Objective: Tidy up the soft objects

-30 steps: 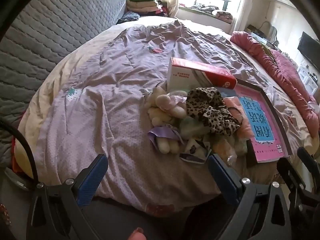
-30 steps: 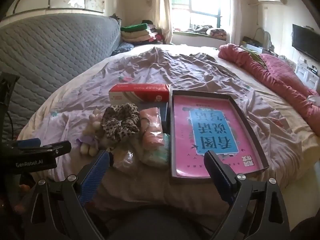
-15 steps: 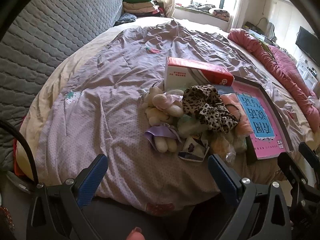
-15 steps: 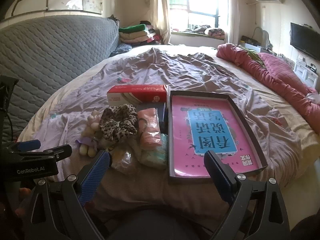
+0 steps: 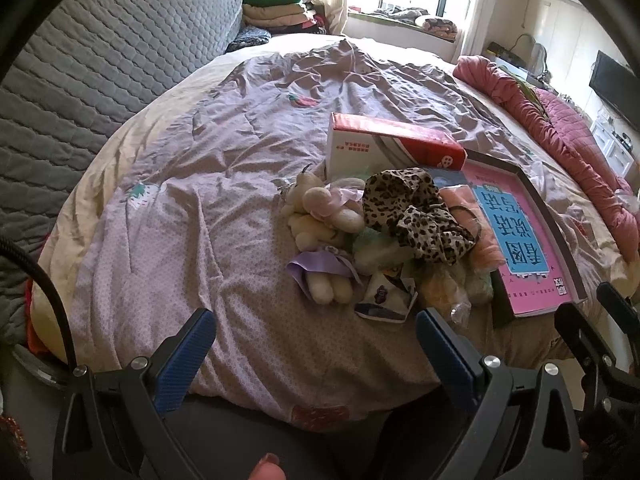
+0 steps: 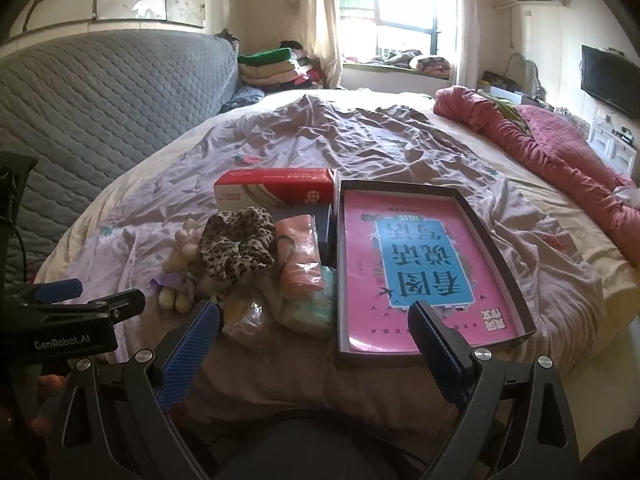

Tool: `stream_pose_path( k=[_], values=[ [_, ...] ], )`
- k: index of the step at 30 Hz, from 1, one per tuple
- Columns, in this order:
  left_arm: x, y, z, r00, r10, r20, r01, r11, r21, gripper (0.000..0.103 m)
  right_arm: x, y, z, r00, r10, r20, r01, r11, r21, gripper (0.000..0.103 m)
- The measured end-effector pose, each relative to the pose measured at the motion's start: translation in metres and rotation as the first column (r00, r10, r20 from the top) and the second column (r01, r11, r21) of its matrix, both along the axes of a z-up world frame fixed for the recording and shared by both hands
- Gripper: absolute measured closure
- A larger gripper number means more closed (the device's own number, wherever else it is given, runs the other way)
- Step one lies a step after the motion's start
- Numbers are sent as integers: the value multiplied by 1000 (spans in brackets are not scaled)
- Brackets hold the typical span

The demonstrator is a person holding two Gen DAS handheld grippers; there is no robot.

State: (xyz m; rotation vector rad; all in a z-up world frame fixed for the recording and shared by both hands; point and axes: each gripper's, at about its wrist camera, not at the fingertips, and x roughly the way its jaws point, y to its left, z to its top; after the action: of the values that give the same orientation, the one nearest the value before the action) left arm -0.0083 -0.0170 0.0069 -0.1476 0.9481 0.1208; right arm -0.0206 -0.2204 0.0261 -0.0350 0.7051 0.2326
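Observation:
A heap of soft things lies on the purple bedspread: a leopard-print scrunchie [image 5: 412, 212] [image 6: 238, 246], a cream plush toy [image 5: 320, 210] [image 6: 180, 256] with a purple ribbon, a pink packet [image 6: 300, 256], a pale green packet [image 6: 316, 308] and a small printed pouch [image 5: 386, 296]. Right of the heap sits a dark shallow box [image 6: 498, 248] [image 5: 560, 248] holding a pink book. My left gripper [image 5: 316, 344] hangs open just short of the bed's near edge. My right gripper [image 6: 314, 332] is open too, before the box and the heap. Nothing is between either pair of fingers.
A red and white carton [image 5: 392, 148] [image 6: 276, 192] stands behind the heap. A grey quilted headboard [image 5: 80, 64] runs along the left, a rolled pink quilt [image 6: 560, 152] lies at the right, folded clothes [image 6: 272, 66] sit by the window. Bare bedspread stretches left of the heap.
Both grippers have risen a little and tilted up, so the heap and box sit lower in each view. Nothing on the bed has moved; both stay open.

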Motion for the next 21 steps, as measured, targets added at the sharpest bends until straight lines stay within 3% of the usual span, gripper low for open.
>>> stream_pose_path(
  k=[21],
  values=[
    [2, -5, -2, 1000, -15, 8, 15, 1000, -10, 2, 2, -3, 0, 1000, -11, -4, 11, 1000, 9, 7]
  ],
)
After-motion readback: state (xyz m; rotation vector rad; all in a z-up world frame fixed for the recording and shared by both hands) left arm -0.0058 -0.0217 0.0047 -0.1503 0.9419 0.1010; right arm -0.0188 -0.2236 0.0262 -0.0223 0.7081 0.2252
